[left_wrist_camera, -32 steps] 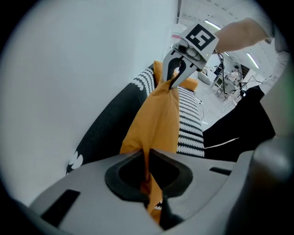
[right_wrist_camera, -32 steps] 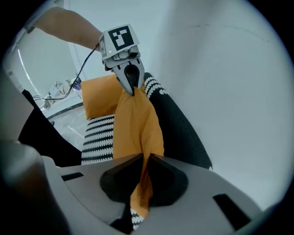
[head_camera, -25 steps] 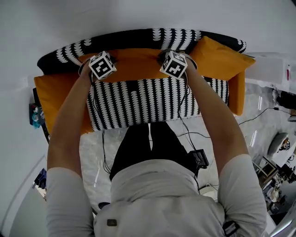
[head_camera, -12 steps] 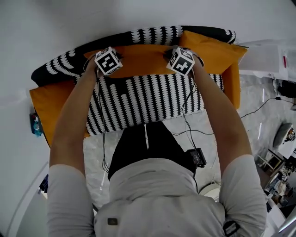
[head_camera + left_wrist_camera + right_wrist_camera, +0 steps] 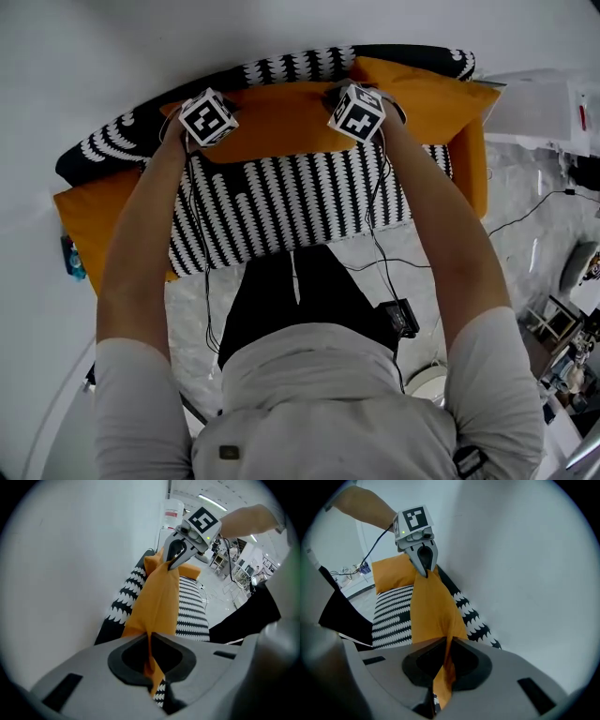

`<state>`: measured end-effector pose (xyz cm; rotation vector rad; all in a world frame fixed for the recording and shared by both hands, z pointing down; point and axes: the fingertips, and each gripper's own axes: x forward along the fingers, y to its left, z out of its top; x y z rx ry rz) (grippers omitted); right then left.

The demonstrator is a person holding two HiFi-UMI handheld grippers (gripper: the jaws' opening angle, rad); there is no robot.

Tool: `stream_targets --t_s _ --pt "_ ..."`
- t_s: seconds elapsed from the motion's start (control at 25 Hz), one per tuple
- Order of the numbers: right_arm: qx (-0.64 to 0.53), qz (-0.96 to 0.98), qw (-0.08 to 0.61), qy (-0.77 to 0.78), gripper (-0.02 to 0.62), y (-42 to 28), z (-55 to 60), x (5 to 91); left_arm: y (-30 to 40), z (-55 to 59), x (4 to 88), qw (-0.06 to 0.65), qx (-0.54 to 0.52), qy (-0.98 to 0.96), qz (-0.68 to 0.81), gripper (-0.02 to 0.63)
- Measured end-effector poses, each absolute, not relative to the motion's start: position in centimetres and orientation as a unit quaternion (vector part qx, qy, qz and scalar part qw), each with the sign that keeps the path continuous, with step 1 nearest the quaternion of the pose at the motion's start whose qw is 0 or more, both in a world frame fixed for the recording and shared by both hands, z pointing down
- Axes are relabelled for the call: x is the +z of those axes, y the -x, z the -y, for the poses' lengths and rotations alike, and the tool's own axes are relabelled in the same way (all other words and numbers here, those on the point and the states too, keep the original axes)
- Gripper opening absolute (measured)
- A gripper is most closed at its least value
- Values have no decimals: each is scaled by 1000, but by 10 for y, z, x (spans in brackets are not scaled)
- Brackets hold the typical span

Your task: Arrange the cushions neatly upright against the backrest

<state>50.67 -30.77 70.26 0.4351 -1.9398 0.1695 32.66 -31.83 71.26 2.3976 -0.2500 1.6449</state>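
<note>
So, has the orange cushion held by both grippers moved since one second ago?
Yes. The orange cushion has shifted slightly toward the patterned backrest, covering more of it than before.

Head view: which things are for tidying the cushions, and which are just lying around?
For the job:
- the orange cushion, pinched by the left tool and the right tool
- the other orange cushion at the sofa's right end
- the black-and-white backrest

Just lying about:
- the cable on the floor
- a small blue thing beside the sofa, too small to tell what it is
</note>
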Motion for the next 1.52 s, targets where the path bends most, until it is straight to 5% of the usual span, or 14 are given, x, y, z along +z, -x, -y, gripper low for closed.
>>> stream_targets --t_s 0.8,1.16,1.52 --pt "79 817 544 -175 60 -495 336 747 -321 337 757 128 557 -814 98 31" --pt "57 818 542 -183 162 -503 331 734 -318 338 743 135 531 -826 133 164" --pt "45 823 516 -233 181 -517 316 683 -326 328 685 134 466 -852 198 173"
